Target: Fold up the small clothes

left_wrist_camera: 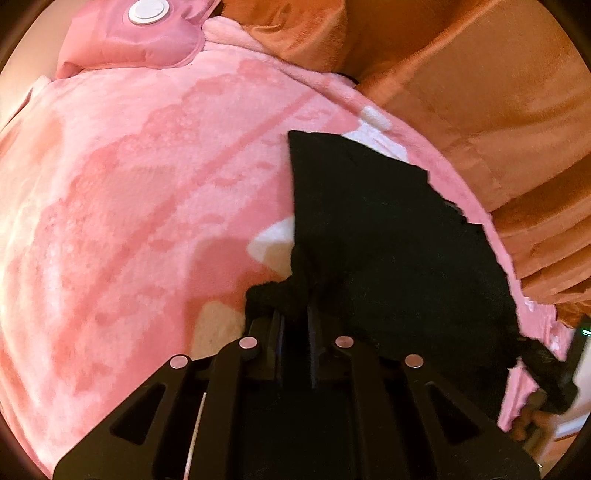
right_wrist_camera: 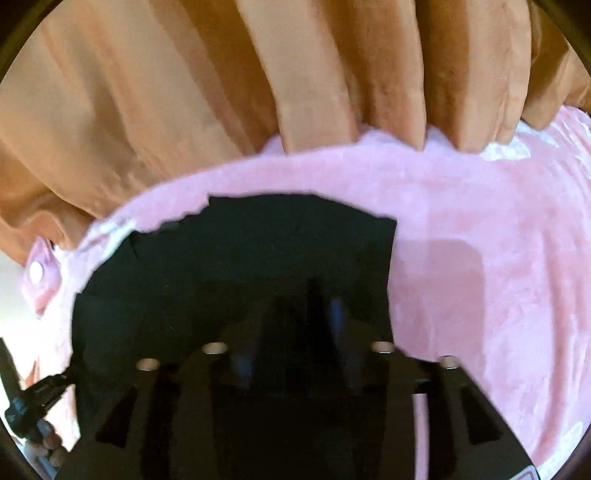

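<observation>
Your left gripper (left_wrist_camera: 295,310) has its jaws pinched narrow on a bunched corner of the black garment (left_wrist_camera: 388,240), which lies spread on the pink fleece blanket (left_wrist_camera: 129,203) close to the orange curtain (left_wrist_camera: 498,110). Your right gripper (right_wrist_camera: 314,306) sits low over the same garment (right_wrist_camera: 240,258); its jaws look nearly together, but dark on dark hides whether they grip cloth. A pink pouch (left_wrist_camera: 140,33) rests at the blanket's far edge.
</observation>
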The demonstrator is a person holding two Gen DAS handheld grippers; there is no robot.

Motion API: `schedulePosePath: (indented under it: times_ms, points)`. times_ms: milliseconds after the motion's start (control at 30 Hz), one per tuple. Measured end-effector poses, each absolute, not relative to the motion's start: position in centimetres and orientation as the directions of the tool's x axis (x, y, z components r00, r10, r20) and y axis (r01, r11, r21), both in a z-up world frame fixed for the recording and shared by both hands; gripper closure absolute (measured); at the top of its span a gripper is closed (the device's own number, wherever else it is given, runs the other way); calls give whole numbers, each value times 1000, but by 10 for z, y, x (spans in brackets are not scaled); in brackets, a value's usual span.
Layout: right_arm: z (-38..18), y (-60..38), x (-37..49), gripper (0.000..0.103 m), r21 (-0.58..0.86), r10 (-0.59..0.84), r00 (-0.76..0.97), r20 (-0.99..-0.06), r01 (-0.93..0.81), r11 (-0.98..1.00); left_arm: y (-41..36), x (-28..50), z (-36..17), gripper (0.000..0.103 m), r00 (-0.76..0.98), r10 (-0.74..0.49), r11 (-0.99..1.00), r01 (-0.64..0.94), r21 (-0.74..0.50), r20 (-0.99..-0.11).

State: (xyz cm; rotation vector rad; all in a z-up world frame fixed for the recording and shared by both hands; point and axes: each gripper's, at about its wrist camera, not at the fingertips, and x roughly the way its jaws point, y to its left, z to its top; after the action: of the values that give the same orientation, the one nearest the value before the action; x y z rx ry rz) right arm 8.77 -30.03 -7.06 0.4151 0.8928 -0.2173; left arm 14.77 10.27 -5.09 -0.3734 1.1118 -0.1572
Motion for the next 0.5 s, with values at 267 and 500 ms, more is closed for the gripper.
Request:
schedulePosePath:
  times_ms: [267, 500]
  points:
    - [-64, -268, 98, 96, 289, 69, 651, -756, 236, 928, 89, 156, -50, 100, 447, -374, 899, -39, -435, -813]
    - [-15, -250, 75, 96, 221, 36, 760, -649, 143, 965, 104, 156, -56, 100, 456, -243, 942, -100, -321, -856]
